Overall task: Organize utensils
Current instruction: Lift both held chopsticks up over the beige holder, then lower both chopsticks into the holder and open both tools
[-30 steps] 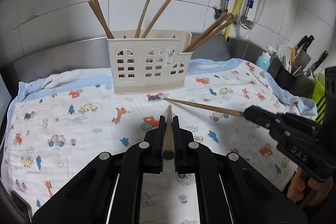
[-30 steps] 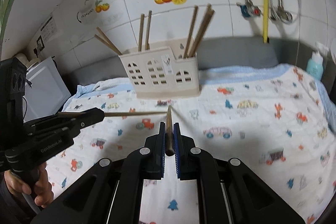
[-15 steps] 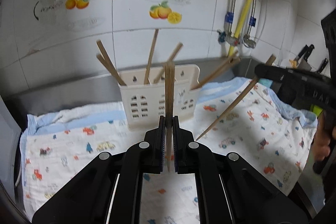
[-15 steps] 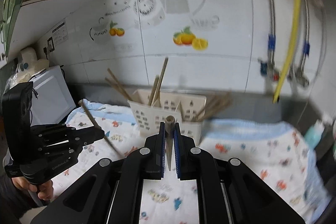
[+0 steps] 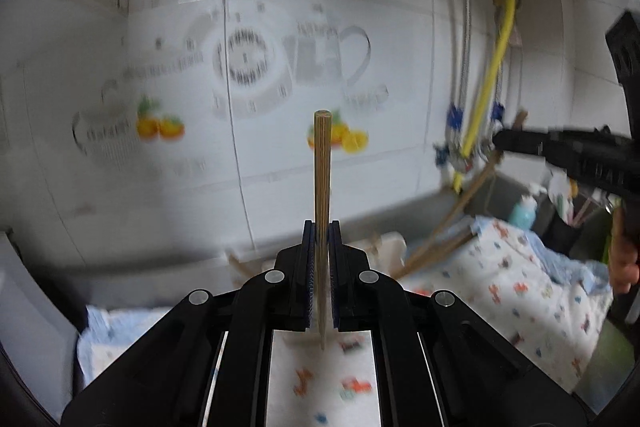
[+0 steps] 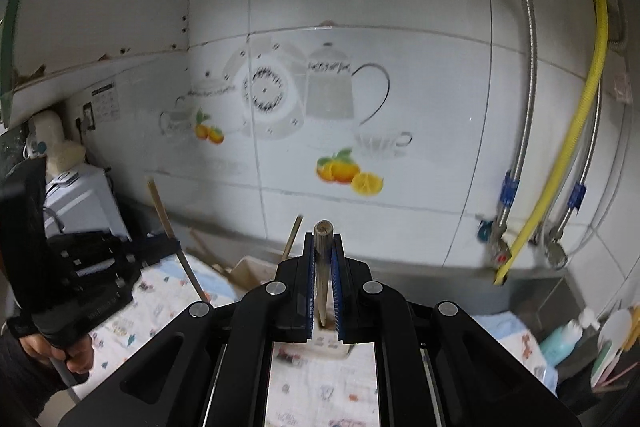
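Both tools have lifted clear of the worktop since a second ago: left tool [image 5: 320,275] clamps one chopstick [image 5: 322,187], right tool [image 6: 323,283] clamps another [image 6: 322,259], both above the holder [image 6: 250,269]. I judge insertion comes next.

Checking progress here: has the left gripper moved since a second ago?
Yes. The left gripper has risen: the holder, earlier well above its fingers, now sits low behind them, and the chopstick it grips now stands against the wall tiles.
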Motion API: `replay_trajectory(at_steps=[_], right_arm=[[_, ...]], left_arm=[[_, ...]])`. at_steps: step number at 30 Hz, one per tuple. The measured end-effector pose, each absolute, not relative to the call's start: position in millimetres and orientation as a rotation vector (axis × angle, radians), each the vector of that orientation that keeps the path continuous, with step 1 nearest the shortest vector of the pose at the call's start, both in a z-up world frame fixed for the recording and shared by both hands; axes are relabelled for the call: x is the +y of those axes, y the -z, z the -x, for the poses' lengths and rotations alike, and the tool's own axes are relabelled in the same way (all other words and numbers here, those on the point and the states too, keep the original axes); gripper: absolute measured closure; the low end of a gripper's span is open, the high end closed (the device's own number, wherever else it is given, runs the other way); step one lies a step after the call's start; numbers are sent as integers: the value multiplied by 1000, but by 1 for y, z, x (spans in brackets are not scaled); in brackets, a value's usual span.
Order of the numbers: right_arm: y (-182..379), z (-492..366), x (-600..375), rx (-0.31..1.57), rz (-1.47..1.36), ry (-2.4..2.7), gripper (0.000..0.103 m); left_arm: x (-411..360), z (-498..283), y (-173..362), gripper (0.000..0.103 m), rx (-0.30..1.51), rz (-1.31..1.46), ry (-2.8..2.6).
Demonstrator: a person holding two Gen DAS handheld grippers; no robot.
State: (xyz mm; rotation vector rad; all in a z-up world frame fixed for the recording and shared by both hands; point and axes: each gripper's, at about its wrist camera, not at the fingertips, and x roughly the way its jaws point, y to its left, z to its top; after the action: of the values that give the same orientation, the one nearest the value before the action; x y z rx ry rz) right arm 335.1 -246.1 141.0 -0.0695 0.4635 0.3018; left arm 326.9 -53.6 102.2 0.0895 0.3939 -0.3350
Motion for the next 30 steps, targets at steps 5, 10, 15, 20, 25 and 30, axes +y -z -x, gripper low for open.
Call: replay_trajectory(at_steps=[5, 10, 15, 20, 25, 30], right_arm=[[-141, -352, -243, 468, 66, -297, 96], [-127, -367, -235, 496, 90, -299, 96], [-112, -377, -231, 527, 98, -303, 96], [-96, -382, -232, 550, 91, -303, 96], [-83, -384, -232, 576, 87, -306, 96], [-76, -385, -232, 587, 88, -299, 95]], left_arm=[[-59, -349, -130, 98, 339, -82, 308], [-62, -368, -139, 98, 307, -71, 287], [-65, -389, -119, 98, 372, -60, 287], [-61, -402, -91, 98, 436, -37, 279], [-58, -410, -69, 97, 494, -32, 280], [-55, -413, -58, 96, 533, -19, 274]])
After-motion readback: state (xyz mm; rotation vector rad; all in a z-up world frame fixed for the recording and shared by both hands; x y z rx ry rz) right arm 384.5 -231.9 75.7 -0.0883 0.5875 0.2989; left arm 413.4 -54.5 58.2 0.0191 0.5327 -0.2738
